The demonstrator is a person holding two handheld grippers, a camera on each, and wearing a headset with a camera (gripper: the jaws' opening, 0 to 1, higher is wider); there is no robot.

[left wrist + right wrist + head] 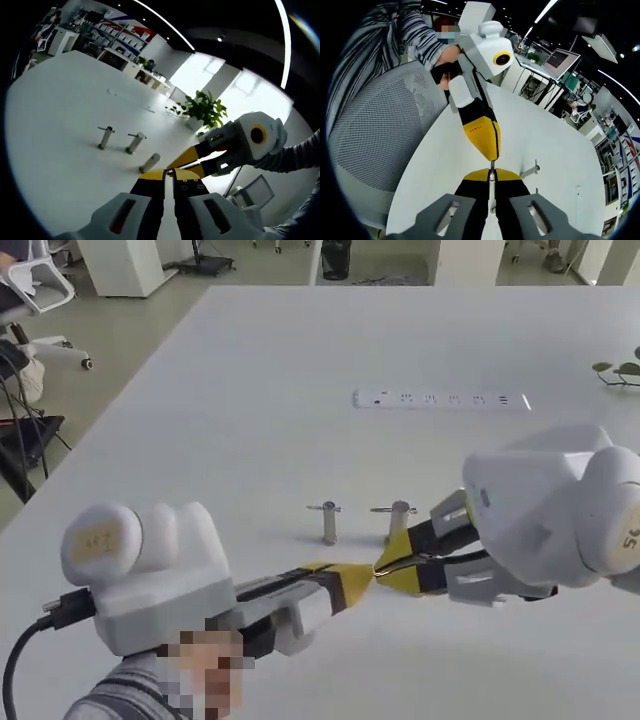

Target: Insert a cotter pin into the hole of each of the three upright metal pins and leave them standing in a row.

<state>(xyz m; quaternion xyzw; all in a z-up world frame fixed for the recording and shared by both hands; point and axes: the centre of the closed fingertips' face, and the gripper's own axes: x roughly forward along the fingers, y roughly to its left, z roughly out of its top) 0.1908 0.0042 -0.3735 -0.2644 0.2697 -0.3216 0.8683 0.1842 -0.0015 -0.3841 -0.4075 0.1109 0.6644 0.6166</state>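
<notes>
1. The left gripper (365, 576) reaches in from the near left. Its fingers are together, and their tips meet the right gripper (382, 568) above the desk (250, 390).
2. The right gripper's fingers are clamped on a thin cotter pin (492, 167).
3. Just beyond, the left metal pin (329, 524) and the middle metal pin (399, 518) stand upright.
4. The third metal pin (150, 162) is to their right.

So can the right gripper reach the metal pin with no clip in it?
Probably yes: the bare pin stands just beside the right gripper, which holds a cotter pin, only table between.

left gripper (362, 578), right gripper (383, 568), closed, tips touching
</notes>
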